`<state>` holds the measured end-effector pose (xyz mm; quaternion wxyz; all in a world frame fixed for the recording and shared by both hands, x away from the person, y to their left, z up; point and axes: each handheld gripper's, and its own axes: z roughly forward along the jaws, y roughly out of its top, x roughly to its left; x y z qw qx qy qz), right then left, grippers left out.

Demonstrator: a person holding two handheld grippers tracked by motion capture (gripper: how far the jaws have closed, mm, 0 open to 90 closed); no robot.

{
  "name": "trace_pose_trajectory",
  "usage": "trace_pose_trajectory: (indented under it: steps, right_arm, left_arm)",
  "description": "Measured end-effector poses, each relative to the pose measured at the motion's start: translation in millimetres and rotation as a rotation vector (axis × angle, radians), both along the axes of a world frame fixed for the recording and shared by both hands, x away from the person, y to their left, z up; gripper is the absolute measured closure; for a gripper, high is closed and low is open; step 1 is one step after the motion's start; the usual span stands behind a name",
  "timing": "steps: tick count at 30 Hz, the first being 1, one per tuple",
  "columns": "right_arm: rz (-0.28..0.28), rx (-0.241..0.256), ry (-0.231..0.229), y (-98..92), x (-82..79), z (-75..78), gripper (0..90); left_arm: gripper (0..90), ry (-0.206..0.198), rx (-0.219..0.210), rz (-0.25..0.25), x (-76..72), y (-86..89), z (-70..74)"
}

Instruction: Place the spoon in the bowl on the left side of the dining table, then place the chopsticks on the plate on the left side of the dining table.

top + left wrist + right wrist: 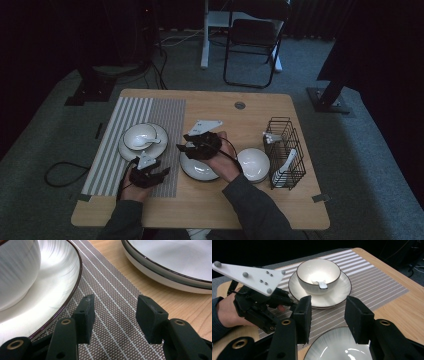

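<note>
A white bowl (139,136) with a white spoon (321,284) in it stands on a white plate (158,148) on the striped placemat (113,145). A second white plate (196,169) lies on the bare wood just right of the mat. My left gripper (162,173) is low over the mat's front right part, open and with nothing in it. In the left gripper view its jaws (115,312) frame the mat between the two plates. My right gripper (184,146) hovers open over the second plate (337,350), pointing toward the bowl (318,273).
An empty white bowl (253,164) sits right of the second plate. A black wire rack (295,160) holding white spoons (285,167) stands near the table's right edge. A folding chair (252,40) stands on the floor beyond the table.
</note>
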<state>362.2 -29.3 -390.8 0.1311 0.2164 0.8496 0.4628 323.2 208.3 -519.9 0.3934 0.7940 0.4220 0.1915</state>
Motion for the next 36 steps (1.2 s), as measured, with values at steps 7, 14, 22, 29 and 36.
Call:
trace_pose_trajectory:
  steps: [7, 14, 22, 29, 36]
  right_arm:
    - [-0.012, -0.002, 0.004, -4.4, -0.3, -4.5, 56.4]
    - [-0.024, 0.006, 0.010, -12.8, -2.5, -7.4, 55.3]
    - [-0.051, 0.013, 0.028, -25.9, -5.6, -14.1, 54.1]
    - [-0.073, 0.003, 0.033, -36.8, -13.1, -23.6, 53.6]
    - [-0.081, 0.004, 0.045, -45.1, -22.1, -31.7, 53.5]
  left_arm:
    - [50.7, 0.003, 0.000, -0.001, 0.2, -0.4, -0.1]
    - [50.7, 0.003, 0.001, -0.002, 0.4, -0.1, -0.2]
    - [50.7, 0.007, 0.001, -0.002, 0.6, 0.0, -0.1]
    - [50.8, 0.006, 0.000, 0.000, 0.2, -0.2, -0.1]
    - [51.3, -0.001, -0.001, -0.005, -0.1, -0.2, 0.1]
